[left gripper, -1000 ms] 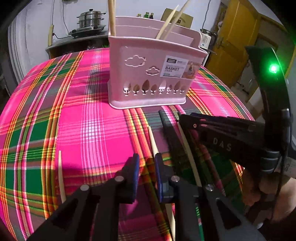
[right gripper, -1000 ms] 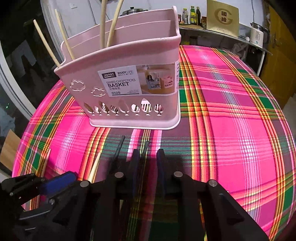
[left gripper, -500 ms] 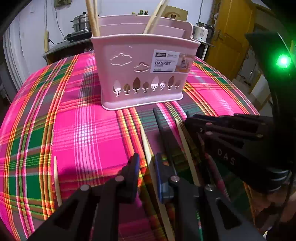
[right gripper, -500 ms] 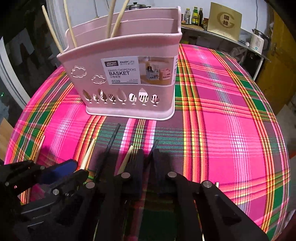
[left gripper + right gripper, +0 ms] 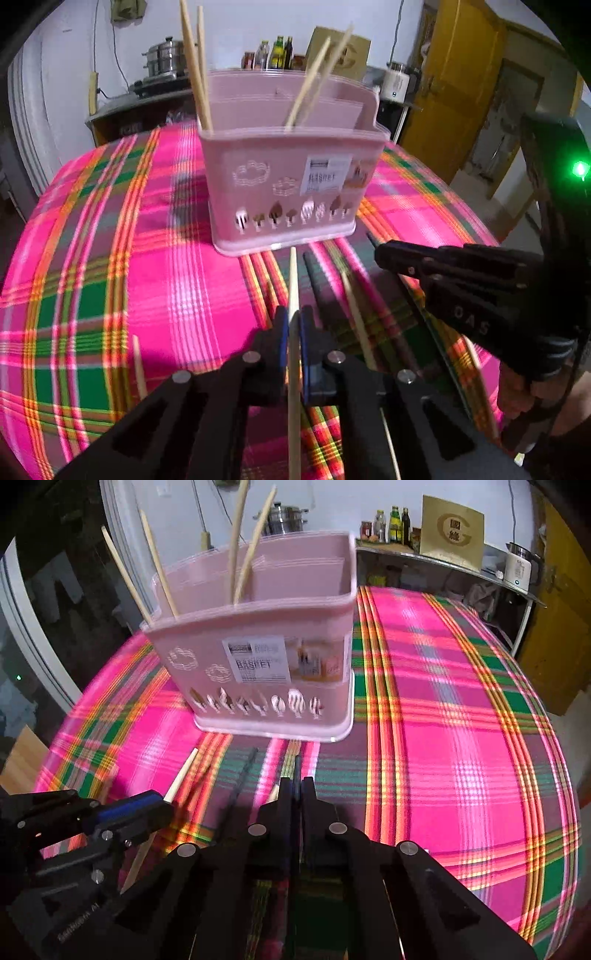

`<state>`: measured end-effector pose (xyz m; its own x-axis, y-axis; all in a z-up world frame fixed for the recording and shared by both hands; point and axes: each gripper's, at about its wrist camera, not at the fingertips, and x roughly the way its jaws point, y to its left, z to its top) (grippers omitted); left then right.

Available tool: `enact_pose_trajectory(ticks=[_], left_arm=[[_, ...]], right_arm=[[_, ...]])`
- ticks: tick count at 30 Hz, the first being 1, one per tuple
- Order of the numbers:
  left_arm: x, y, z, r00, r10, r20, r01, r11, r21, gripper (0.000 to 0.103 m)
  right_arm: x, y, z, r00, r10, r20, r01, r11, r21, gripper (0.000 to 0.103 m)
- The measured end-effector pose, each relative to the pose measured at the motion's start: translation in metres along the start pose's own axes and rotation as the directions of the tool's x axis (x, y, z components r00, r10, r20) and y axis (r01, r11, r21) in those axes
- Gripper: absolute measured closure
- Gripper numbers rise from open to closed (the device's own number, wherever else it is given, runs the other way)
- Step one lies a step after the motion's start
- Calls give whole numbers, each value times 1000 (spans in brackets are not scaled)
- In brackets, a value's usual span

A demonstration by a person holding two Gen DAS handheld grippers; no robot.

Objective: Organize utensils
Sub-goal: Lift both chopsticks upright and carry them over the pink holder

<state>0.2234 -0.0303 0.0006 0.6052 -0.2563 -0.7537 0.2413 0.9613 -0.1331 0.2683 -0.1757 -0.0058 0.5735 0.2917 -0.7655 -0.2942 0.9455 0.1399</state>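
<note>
— Chopsticks first: where do ours sit? We have the left gripper (image 5: 291,328) pinching a pale wooden chopstick (image 5: 293,280), its long axis running straight ahead toward the pink basket (image 5: 291,192), tip just short of the basket's base.

— And our right gripper (image 5: 295,794) is pressed together on a dark chopstick (image 5: 296,768), a thin edge pointing at the same basket. Both sticks look raised off the plaid table (image 5: 461,720), though blur makes that hard to confirm.

— Which is nearer? We judge the two about equal; the basket stands directly in front of each.

— What does the next move turn on? We think each stick lies near level while the compartments open upward, so we must tip each upright and carry it above the rim.

— Leftovers? We see a pale stick (image 5: 138,365) near our left, plus another dark chopstick (image 5: 317,284) and a light one (image 5: 354,317) between the grippers.
</note>
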Motion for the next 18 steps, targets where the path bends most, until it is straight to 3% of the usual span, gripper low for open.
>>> enact_pose_trajectory(ticks=[11, 18], left_arm=[[-56, 2, 26, 990, -27, 142, 26, 1000, 11, 96], [-69, 2, 28, 976, -62, 208, 63, 998, 2, 96]], right_arm=[[-75, 6, 24, 980, 63, 189, -61, 998, -13, 99], [-98, 10, 27, 968, 72, 241, -69, 997, -21, 99]])
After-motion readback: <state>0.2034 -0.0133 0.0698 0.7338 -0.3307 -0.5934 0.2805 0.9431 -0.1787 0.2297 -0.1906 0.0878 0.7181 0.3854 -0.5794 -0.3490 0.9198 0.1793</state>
